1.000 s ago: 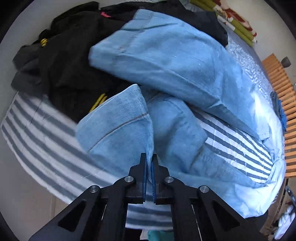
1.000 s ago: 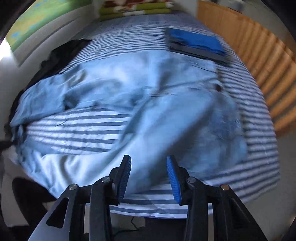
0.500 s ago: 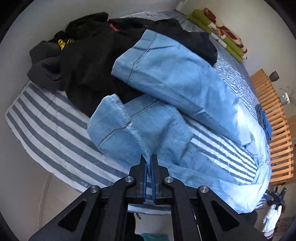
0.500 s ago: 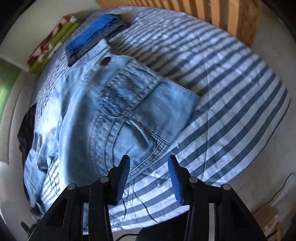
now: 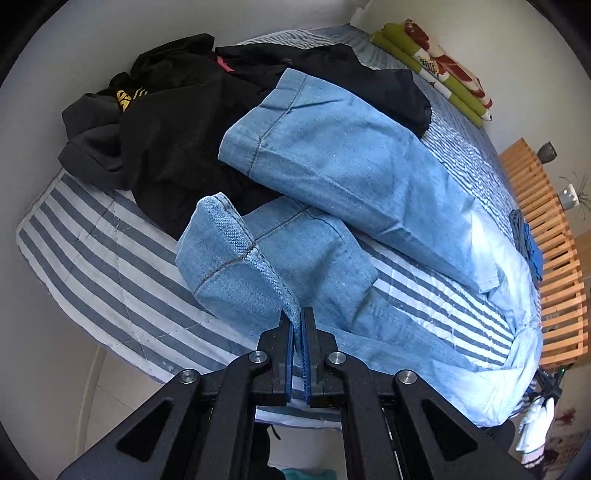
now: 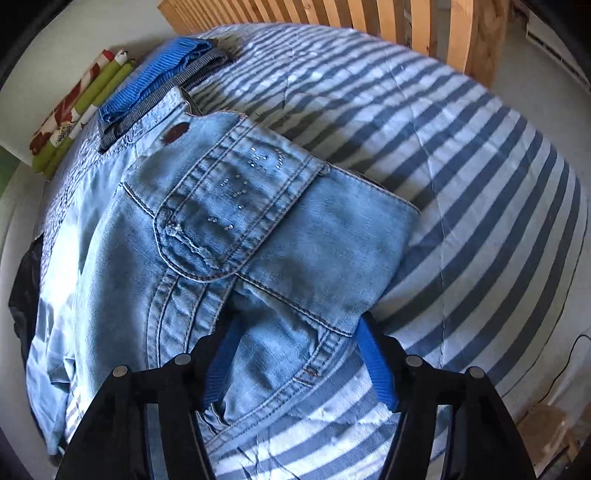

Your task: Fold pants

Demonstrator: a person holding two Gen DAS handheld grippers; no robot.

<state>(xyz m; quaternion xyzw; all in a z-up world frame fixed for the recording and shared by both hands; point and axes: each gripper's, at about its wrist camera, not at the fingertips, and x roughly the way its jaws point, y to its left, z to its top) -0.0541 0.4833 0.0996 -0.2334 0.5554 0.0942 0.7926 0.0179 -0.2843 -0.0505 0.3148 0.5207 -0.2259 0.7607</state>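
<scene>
Light blue jeans (image 5: 343, 173) lie spread over a striped bed (image 5: 92, 251). In the left wrist view my left gripper (image 5: 297, 325) is shut on the hem of the near leg (image 5: 236, 258), lifting it into a fold, while the other leg rests partly on dark clothes. In the right wrist view the waist end of the jeans (image 6: 236, 221) shows a back pocket with studs. My right gripper (image 6: 295, 332) hovers over the waistband corner; its jaws are opening, the denim lies between its blue pads (image 6: 376, 365) and they do not press on it.
A heap of black clothes (image 5: 166, 122) sits at the bed's far left corner. Folded blue and grey garments (image 6: 155, 85) lie by the waistband. Rolled green and red blankets (image 5: 439, 62) rest at the wall. A wooden slatted frame (image 6: 369, 22) borders the bed.
The left gripper lifted slightly with the hem, so more of the bed shows. The right gripper swung and rolled over to the waistband, dropped closer, and its jaws spread wider.
</scene>
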